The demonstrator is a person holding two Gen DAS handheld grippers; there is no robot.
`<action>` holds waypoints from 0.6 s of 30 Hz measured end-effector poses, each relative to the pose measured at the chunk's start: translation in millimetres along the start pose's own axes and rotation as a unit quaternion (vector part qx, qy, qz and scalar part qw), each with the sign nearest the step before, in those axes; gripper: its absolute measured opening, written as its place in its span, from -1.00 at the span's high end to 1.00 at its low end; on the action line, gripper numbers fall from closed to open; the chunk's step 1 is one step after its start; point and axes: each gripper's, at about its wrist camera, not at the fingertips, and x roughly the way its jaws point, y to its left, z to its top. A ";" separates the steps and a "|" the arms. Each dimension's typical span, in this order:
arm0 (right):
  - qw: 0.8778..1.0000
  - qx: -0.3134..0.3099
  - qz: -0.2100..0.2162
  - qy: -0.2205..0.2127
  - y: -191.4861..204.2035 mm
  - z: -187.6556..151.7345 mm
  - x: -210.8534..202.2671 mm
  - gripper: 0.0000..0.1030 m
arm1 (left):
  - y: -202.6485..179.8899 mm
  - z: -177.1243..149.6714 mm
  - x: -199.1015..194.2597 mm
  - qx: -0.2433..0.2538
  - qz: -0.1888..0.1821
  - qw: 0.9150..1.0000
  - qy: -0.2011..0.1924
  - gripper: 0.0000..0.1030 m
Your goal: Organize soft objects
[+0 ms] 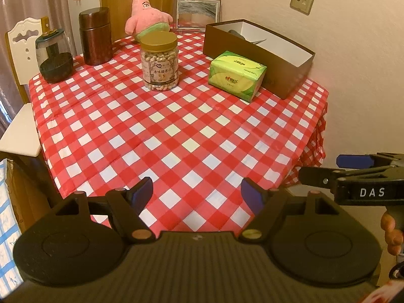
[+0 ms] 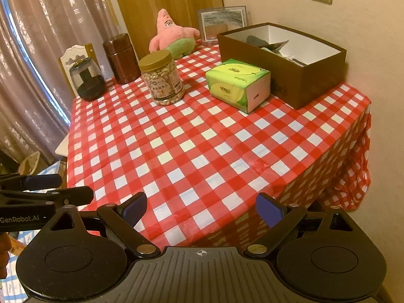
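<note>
Distance is the whole question here: both tongs hang at the near edge of the counter (image 1: 176, 131), and everything soft sits at the far side. The left tongs (image 1: 197, 193) are released, blue pads spread wide with nothing between them; the right tongs (image 2: 202, 208) stand the same way, spread and empty. In the left view the right tongs show side-on at the lower right, level with the left, so neither has a head start forward.

The green tissue pack (image 2: 238, 84) lies ahead and to the right, just beside the near long wall of the brown box (image 2: 298, 75), close enough that I cannot tell whether they touch. Its long axis runs roughly along that wall, slanting from near right to far left, with a short white end turned toward the right tongs. The box, open-topped with some grey items already inside, sits against the right-hand wall. The pink plush star (image 1: 146, 15) stands upright at the far edge behind the nut jar (image 1: 159, 60), well apart from both tongs.

My judgement is that the right tongs are the better placed for the tissue pack, since it lies on their side, and a grip across its narrow width suits its slant. The plush, more central and further back, would call for a long reach past the jar.
</note>
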 end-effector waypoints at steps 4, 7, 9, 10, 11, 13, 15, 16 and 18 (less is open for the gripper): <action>1.000 -0.001 0.001 0.001 0.4 1.9 2.0 -0.79 | 1.0 4.1 1.7 -0.001 0.000 1.000 0.001 -0.46; 1.000 -0.002 0.000 0.001 0.9 2.4 3.0 -0.79 | 1.9 8.0 4.1 -0.001 -0.001 1.000 0.002 -0.46; 1.000 -0.001 0.001 0.001 1.1 2.5 3.2 -0.79 | 2.4 6.8 3.8 -0.002 0.000 1.000 0.001 -0.46; 1.000 -0.001 0.000 0.002 1.4 2.4 3.3 -0.79 | 2.5 6.4 3.8 -0.002 0.000 1.000 0.001 -0.46; 1.000 -0.002 0.000 0.002 1.6 2.5 3.8 -0.79 | 2.5 6.4 3.8 -0.002 0.000 1.000 0.001 -0.46; 1.000 -0.002 0.001 0.002 2.7 2.5 4.5 -0.79 | 3.2 7.0 4.3 -0.003 0.000 1.000 0.001 -0.46; 1.000 -0.003 0.000 0.002 3.1 2.9 4.9 -0.79 | 3.5 7.4 4.6 -0.004 0.000 1.000 0.001 -0.46; 1.000 -0.003 0.000 0.002 3.2 2.6 4.8 -0.79 | 4.0 7.8 5.0 -0.004 0.000 1.000 0.001 -0.46; 1.000 -0.003 0.000 0.002 3.6 2.5 4.7 -0.79 | 4.1 7.6 4.4 -0.004 0.000 1.000 0.000 -0.46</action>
